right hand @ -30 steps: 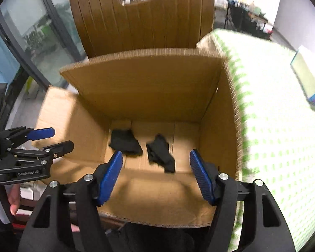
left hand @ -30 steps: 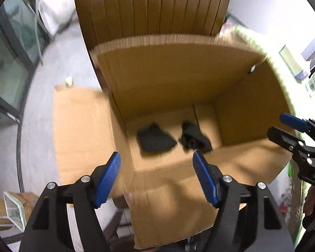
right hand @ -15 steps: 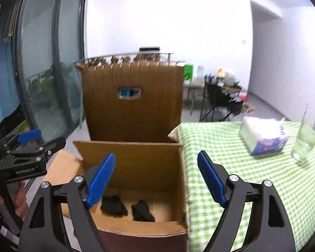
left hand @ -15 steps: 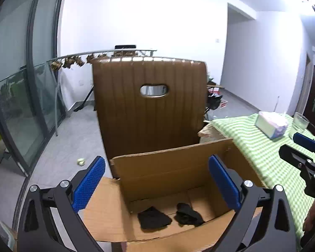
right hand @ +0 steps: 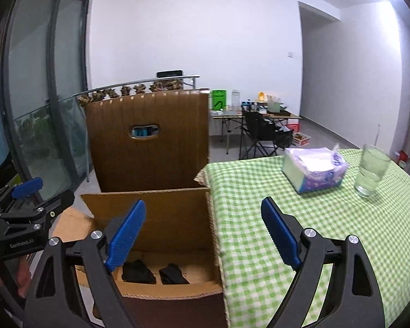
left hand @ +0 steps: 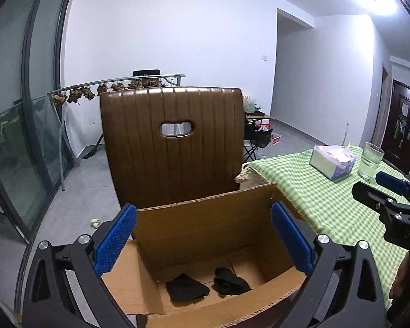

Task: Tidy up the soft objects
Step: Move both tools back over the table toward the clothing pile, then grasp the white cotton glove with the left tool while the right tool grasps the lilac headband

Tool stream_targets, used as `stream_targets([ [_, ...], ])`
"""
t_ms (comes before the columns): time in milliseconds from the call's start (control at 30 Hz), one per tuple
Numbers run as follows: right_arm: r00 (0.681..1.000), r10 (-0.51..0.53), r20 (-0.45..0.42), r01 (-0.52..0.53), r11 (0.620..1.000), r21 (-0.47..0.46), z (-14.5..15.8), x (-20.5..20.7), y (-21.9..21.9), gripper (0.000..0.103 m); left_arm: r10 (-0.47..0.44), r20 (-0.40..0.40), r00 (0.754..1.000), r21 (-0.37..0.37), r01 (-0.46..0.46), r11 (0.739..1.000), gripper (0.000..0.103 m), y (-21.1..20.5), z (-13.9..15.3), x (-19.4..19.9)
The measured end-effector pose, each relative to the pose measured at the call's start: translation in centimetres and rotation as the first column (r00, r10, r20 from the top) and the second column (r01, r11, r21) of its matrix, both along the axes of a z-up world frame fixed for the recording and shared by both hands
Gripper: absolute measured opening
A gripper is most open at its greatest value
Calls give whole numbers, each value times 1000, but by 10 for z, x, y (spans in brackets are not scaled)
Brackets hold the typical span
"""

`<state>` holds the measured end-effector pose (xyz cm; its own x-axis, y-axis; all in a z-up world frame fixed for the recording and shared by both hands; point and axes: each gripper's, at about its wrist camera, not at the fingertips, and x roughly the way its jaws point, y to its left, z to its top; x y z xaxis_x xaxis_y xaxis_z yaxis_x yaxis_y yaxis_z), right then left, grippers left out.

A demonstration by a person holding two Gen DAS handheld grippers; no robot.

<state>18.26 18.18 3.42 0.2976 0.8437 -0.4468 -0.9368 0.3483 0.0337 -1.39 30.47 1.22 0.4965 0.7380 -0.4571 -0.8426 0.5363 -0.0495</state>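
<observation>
Two black soft bundles, one on the left (left hand: 186, 291) (right hand: 137, 272) and one on the right (left hand: 230, 284) (right hand: 173, 274), lie side by side on the floor of an open cardboard box (left hand: 205, 224) (right hand: 175, 218). My left gripper (left hand: 203, 242) is open and empty, raised above the box's near edge. My right gripper (right hand: 203, 235) is also open and empty, above the box's right wall and the table edge. Each gripper shows at the side of the other's view: the right gripper (left hand: 391, 199) and the left gripper (right hand: 27, 213).
A brown chair back (left hand: 172, 142) stands right behind the box. A table with a green checked cloth (right hand: 300, 218) is on the right, carrying a tissue pack (right hand: 314, 169) and a glass of water (right hand: 371, 173). Glass doors (left hand: 19, 136) are on the left.
Both grippers rose and tilted up from looking down into the box; the room, chair back and table now show. The bundles have not moved.
</observation>
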Motion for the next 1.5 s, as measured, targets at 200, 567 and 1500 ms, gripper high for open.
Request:
stream_targets([
  [200,992,-122,-4,122,992,-5,3,17,-38,83,-98,14,995,12,98,995,95,-20,6,25],
  [567,882,-471,0,471,882,-16,15,57,-178,83,-403,49,914,45,401,915,95,-99,23,107],
  [1500,290,-957,-16,947,290,-137,-3,41,-538,83,-930,-36,366,-48,929,368,96,-385,8,276],
])
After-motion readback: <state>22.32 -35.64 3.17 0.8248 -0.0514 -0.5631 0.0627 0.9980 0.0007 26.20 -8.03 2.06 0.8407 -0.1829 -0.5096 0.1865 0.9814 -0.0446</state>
